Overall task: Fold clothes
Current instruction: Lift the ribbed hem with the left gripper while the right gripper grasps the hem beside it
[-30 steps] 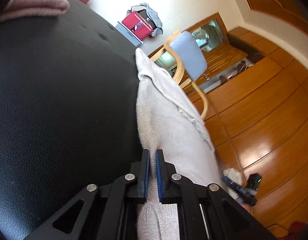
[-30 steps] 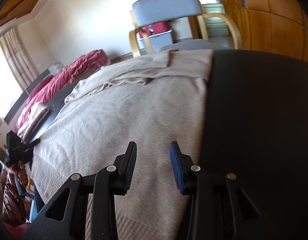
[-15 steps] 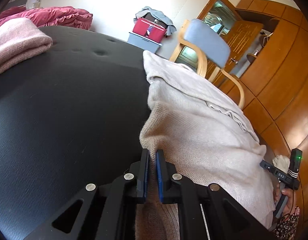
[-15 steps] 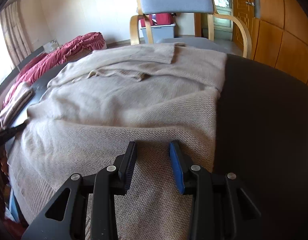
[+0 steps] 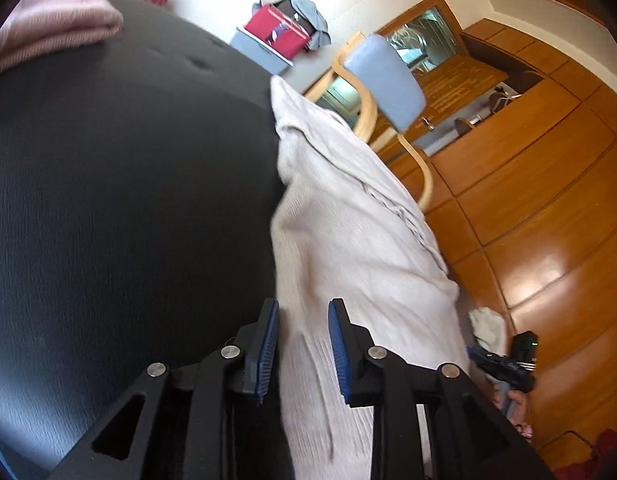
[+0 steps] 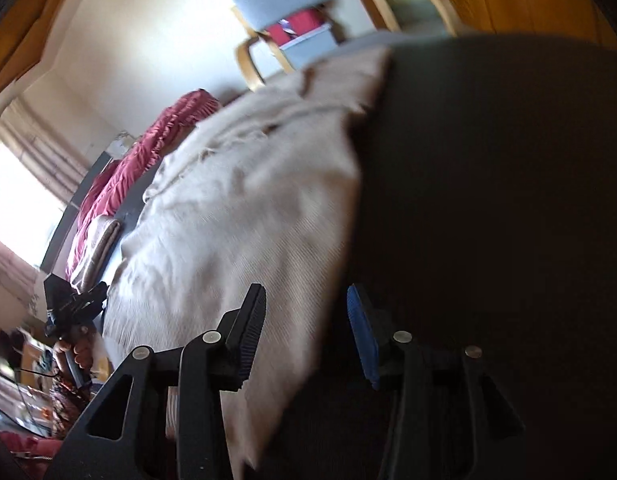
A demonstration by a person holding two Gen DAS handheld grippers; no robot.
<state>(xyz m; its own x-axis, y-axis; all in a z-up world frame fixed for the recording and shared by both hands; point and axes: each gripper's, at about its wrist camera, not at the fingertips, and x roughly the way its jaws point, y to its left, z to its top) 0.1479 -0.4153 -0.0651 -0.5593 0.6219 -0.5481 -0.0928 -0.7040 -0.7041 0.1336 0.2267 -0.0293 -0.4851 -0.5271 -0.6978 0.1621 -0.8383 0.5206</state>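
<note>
A beige knit sweater lies spread on a black padded surface, with a sleeve folded across its far end. My left gripper is open, its blue-padded fingers either side of the sweater's near left edge. In the right wrist view the sweater runs away to the left. My right gripper is open over the sweater's near right edge, with cloth between the fingers and the black surface under the right finger. The left gripper shows far left there; the right gripper shows at lower right in the left view.
A folded pink garment lies at the far left of the surface, with a crimson ruffled cloth beyond. A blue-backed wooden chair stands past the far end. A red case on a grey box sits by the wall. Wooden cabinets are on the right.
My left gripper has opened and let go of the sweater's edge. The lifted hem has dropped flat. My right gripper has opened wider. Both views have tilted.
</note>
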